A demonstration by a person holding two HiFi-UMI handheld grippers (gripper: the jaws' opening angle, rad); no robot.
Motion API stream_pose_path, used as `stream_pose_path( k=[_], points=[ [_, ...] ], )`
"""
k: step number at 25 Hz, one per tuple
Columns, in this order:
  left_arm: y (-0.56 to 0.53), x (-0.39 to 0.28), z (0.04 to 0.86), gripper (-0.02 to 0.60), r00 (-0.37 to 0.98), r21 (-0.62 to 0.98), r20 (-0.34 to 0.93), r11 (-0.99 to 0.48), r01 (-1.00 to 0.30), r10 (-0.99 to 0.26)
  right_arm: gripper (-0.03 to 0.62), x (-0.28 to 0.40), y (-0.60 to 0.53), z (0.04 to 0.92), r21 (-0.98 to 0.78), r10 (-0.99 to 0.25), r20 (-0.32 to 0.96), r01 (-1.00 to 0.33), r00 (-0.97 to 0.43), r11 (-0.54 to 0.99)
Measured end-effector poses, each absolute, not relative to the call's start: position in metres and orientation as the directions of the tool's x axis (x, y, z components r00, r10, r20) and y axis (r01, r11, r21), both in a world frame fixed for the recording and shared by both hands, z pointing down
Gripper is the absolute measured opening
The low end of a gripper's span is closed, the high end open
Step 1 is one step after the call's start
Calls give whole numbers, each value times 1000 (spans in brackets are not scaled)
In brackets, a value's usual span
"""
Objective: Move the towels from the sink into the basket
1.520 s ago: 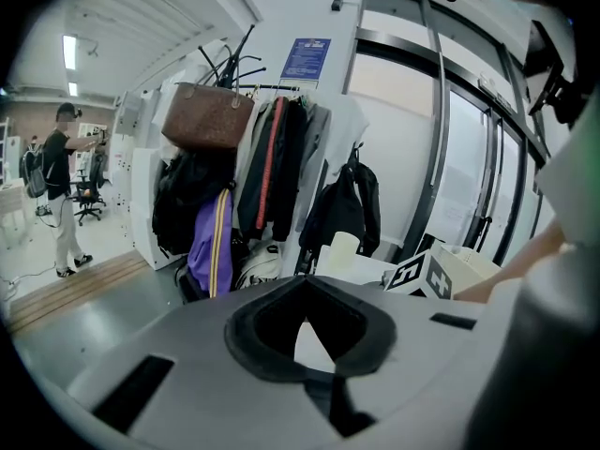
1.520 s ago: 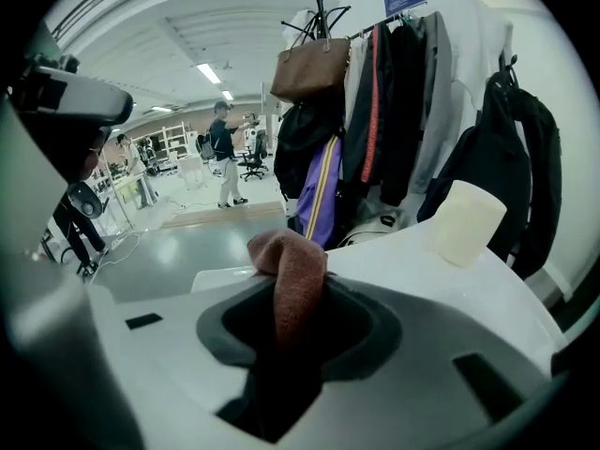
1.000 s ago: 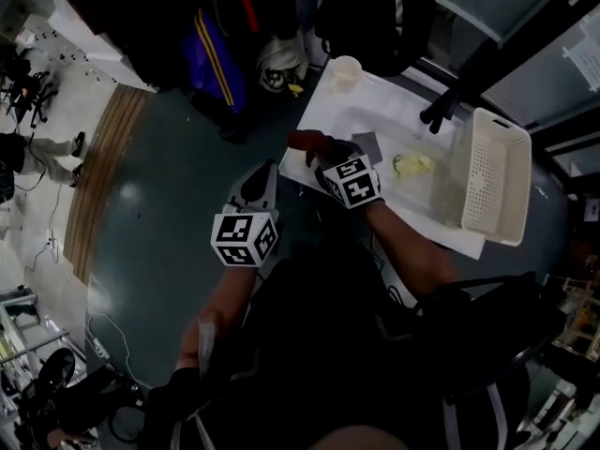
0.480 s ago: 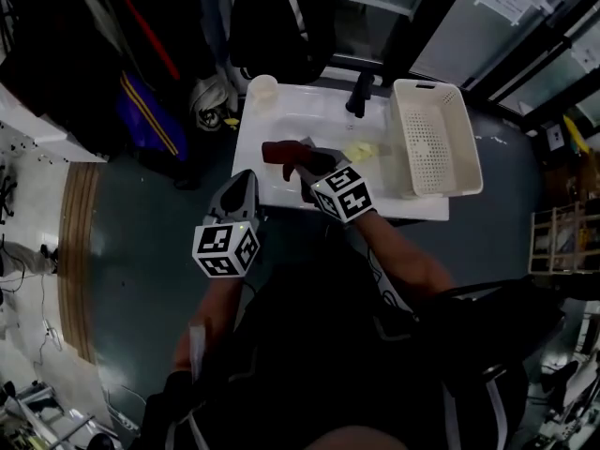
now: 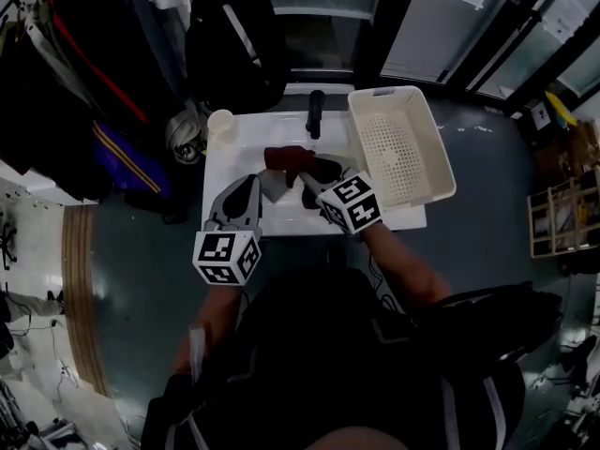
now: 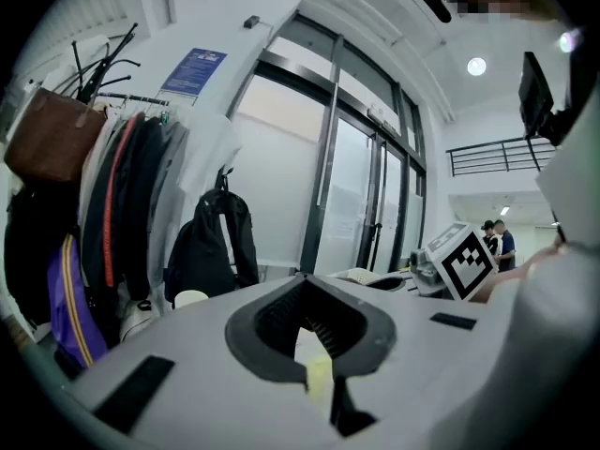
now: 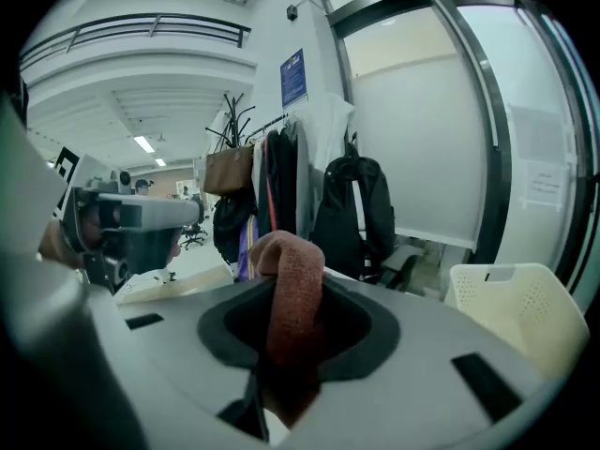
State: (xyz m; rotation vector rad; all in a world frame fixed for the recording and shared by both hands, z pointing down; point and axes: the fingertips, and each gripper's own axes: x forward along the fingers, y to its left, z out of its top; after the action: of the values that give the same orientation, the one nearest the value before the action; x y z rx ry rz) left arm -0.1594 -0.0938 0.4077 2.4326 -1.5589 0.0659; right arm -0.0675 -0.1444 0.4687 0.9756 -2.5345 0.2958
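The left gripper [image 5: 249,187] has swung in from beside the counter to the front edge of the sink [image 5: 225,172]. Its jaws stand a narrow slit apart with nothing between them, and it points almost level. The right gripper [image 5: 305,169] has risen over the basin, clamped on the red-brown towel [image 5: 286,156] and tilted slightly downward. The lift looks done, leaving the carry rightward to the empty basket [image 5: 403,148].
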Motion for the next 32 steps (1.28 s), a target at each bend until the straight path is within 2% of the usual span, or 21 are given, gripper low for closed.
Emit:
stream_pose_path(
  k=[9, 15, 23, 32],
  points=[
    [-129, -88, 401, 3, 460, 170, 171, -434, -885, -871, 117, 30, -189, 434, -63, -704, 399, -784, -587, 618],
    [-151, -46, 394, 3, 500, 249, 153, -456, -854, -853, 127, 92, -223, 434, -24, -771, 407, -849, -490, 527],
    [-180, 6, 403, 3, 486, 215, 183, -448, -868, -855, 124, 151, -256, 450, -74, -763, 422, -857, -490, 509],
    [-202, 22, 421, 3, 405, 245, 218, -352, -903, -888, 117, 177, -293, 457, -126, -736, 424, -840, -527, 528]
  ],
)
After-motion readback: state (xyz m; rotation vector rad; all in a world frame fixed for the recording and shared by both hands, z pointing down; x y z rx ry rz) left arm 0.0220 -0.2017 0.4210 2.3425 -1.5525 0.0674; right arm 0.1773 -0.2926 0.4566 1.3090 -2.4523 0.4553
